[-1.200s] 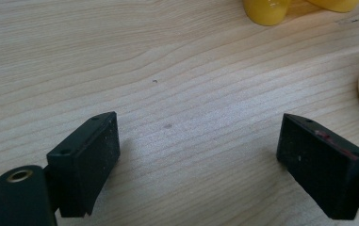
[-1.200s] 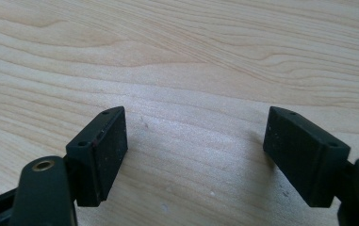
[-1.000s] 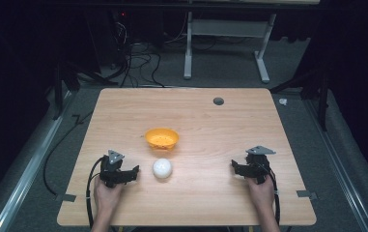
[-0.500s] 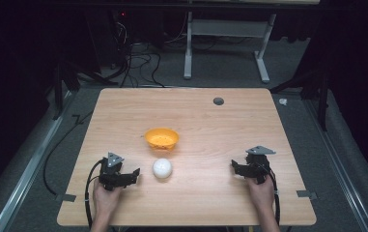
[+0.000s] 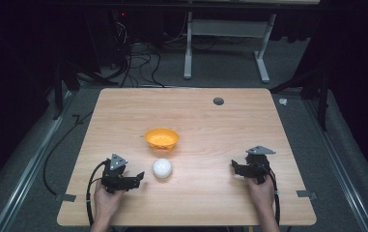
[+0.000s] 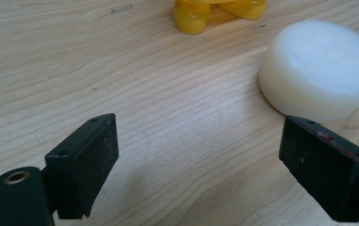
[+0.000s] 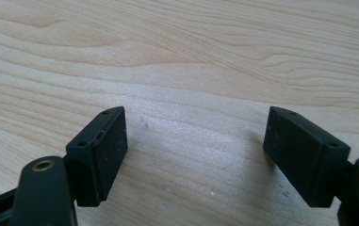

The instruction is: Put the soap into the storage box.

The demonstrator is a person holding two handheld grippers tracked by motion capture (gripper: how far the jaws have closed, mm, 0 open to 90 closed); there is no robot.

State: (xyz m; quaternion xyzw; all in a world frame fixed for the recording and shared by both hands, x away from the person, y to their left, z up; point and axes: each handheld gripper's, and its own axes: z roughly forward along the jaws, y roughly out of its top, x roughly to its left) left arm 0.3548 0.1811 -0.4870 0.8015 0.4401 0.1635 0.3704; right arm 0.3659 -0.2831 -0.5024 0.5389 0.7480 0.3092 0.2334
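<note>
1. The left tool [image 5: 134, 180] sits at the near-left part of the table [image 5: 268, 116], its jaws spread wide with nothing between them. Against the picture from 1.0 s ago it has eased a little toward the white puck [image 5: 162, 167] and lies slightly lower at the table's near edge.
2. The white puck lies flat on the wood just in front of the orange bowl [image 5: 162, 138], apart from it. In the left gripper view the white puck [image 6: 321, 68] stands just beyond the right-hand jaw, not yet between the two.
3. I judge this an approach for a pick: the opening looks ample for the puck, but the tool must slide further toward it before closing.
4. The right tool [image 5: 237, 167] rests at the near-right, well apart from the puck, jaws wide and empty over bare wood; it matches the earlier pictures.
5. Puck and bowl have not shifted.
</note>
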